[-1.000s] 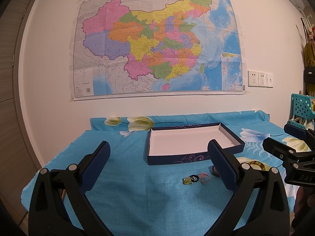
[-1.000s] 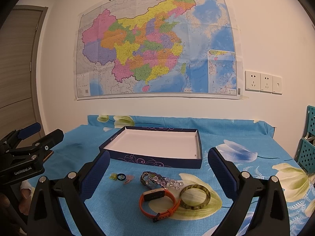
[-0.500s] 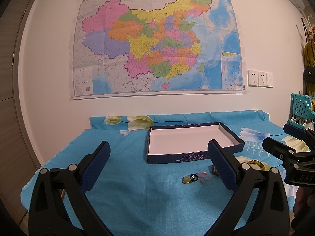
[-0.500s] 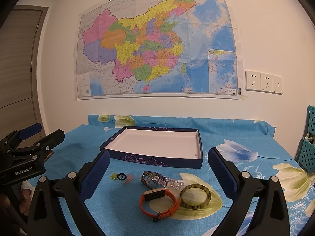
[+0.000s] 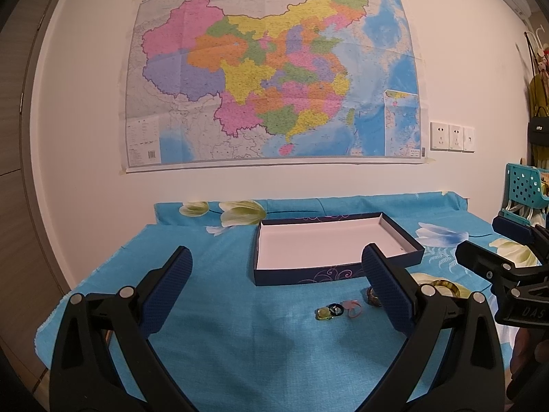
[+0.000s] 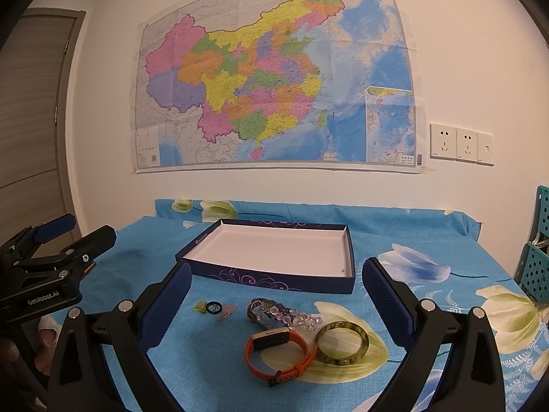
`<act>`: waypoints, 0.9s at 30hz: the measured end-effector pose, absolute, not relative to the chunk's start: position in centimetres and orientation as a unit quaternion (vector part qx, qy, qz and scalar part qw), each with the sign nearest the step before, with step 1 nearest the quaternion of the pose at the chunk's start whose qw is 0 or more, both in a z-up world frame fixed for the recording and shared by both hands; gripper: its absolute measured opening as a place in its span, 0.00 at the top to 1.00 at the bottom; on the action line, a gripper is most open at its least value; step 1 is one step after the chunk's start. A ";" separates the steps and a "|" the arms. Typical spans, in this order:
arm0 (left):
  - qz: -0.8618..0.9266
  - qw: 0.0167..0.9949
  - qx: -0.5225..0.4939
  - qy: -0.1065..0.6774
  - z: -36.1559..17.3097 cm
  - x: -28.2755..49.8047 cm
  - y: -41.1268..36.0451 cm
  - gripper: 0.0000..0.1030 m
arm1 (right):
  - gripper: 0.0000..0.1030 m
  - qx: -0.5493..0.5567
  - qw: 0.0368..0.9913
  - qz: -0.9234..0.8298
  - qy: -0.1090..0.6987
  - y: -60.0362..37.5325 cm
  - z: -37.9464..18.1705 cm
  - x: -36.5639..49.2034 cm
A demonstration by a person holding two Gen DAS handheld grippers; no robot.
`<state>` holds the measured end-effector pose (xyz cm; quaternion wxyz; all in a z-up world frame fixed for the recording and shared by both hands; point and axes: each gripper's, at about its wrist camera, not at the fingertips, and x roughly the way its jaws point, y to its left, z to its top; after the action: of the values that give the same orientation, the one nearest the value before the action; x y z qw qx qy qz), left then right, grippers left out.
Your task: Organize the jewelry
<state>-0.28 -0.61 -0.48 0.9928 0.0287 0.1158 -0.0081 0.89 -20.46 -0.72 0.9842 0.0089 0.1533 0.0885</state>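
Note:
A dark blue box (image 6: 348, 257) with a white inside stands empty on the blue flowered cloth; it also shows in the left wrist view (image 5: 260, 276). In front of it lie an orange watch band (image 6: 279, 352), a green-brown bangle (image 6: 342, 343), a beaded bracelet (image 6: 278, 314), and small rings (image 6: 214, 308). The rings show in the left wrist view (image 5: 338, 310) too. My right gripper (image 6: 276, 295) is open and empty above the jewelry. My left gripper (image 5: 276, 278) is open and empty, left of the rings.
The cloth-covered table (image 5: 223, 326) stands against a white wall with a large map (image 5: 271, 72). A teal basket rack (image 5: 523, 190) stands at the right. Wall sockets (image 6: 461, 144) sit right of the map. A wooden door (image 6: 31, 120) is at the left.

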 end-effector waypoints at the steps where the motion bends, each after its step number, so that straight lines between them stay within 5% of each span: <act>1: -0.008 0.993 0.029 0.116 -0.5 -0.3 -0.7 0.05 | 0.06 0.009 0.984 0.089 0.153 -20.3 -0.8 0.8; 27: -0.032 0.988 0.031 0.150 -1.4 1.4 -1.9 0.05 | 0.06 0.018 0.980 0.095 0.175 -20.7 -1.1 1.7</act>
<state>1.42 -1.88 -1.36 0.9876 0.0313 0.1503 -0.0316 1.70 -20.74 -1.07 0.9798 0.0179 0.1752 0.0948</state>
